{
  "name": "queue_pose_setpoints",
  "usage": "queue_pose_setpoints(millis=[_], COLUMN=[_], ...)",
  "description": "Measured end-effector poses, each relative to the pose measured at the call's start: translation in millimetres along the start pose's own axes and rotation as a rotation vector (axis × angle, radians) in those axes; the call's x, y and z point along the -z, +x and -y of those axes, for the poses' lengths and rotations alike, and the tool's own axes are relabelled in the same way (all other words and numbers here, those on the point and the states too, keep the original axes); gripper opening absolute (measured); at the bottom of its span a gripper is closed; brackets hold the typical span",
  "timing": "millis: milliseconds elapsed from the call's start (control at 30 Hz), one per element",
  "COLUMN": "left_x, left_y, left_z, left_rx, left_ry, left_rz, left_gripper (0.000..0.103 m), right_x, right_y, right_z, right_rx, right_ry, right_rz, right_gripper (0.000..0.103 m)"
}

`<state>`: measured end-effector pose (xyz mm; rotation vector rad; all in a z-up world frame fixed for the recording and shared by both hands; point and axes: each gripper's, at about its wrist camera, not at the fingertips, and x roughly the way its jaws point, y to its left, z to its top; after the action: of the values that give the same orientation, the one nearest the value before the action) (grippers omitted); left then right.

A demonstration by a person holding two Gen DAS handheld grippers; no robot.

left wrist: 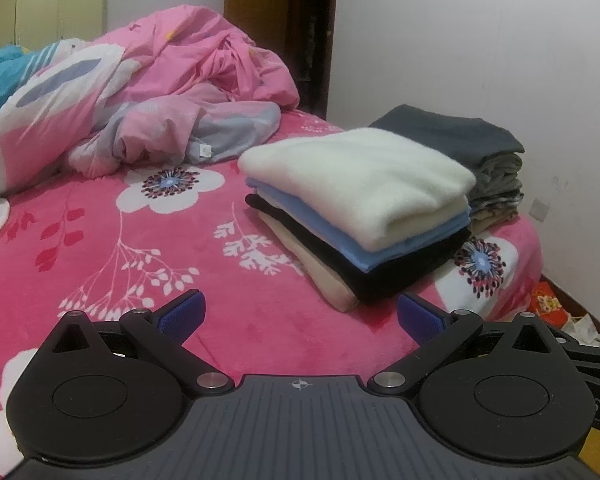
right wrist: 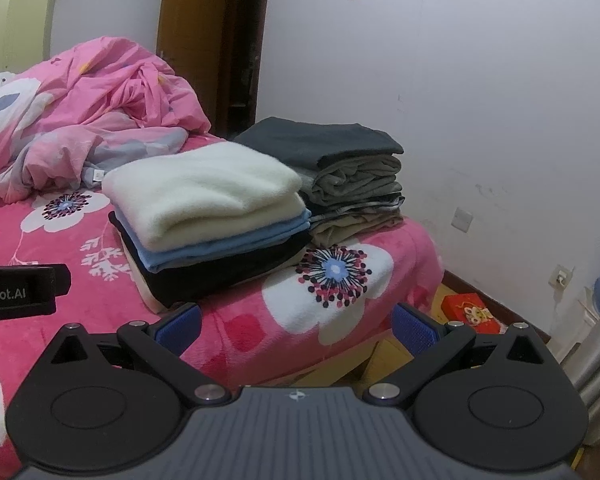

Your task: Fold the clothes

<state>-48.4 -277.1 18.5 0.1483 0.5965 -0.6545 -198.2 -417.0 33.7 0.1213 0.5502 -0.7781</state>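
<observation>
**Two Folded Stacks on the Bed, Both Grippers Empty**

Pink floral bedspread [left wrist: 140,248] carried both stacks at its far right corner. Fluffy cream sweater [left wrist: 364,180] topped the near stack; grey stack [right wrist: 340,168] touched behind. Left gripper [left wrist: 300,314] and right gripper [right wrist: 296,322] hovered, jaws wide, holding nothing. Advised: approach low, square the soft edges.

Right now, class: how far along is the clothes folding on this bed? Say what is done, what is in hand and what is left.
Done: two folded stacks sit side by side on the bed, a cream-topped stack and a grey stack behind it. In hand: nothing; the left gripper and right gripper are both open and empty. Left: no loose clothes show; only the crumpled pink quilt lies unfolded.
</observation>
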Motion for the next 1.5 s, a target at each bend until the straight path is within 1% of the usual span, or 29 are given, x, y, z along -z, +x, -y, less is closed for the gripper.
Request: queue_pose_setpoints(millis=[333, 1500], left_x=[-0.5, -2.4], left_y=[-0.5, 0.7], left_z=[-0.3, -5.5], left_rx=[0.005, -0.017], left_ry=[-0.005, -0.025], left_rz=[-0.011, -0.015], left_gripper=[0.103, 0.103], right_x=[0.3, -2.5], right_y=[0.9, -2.4], right_z=[1.4, -7.0], right_rx=[-0.005, -0.013], right_ry=[0.002, -0.008], right_rz=[-0.002, 0.004], right_gripper=[0.103, 0.103])
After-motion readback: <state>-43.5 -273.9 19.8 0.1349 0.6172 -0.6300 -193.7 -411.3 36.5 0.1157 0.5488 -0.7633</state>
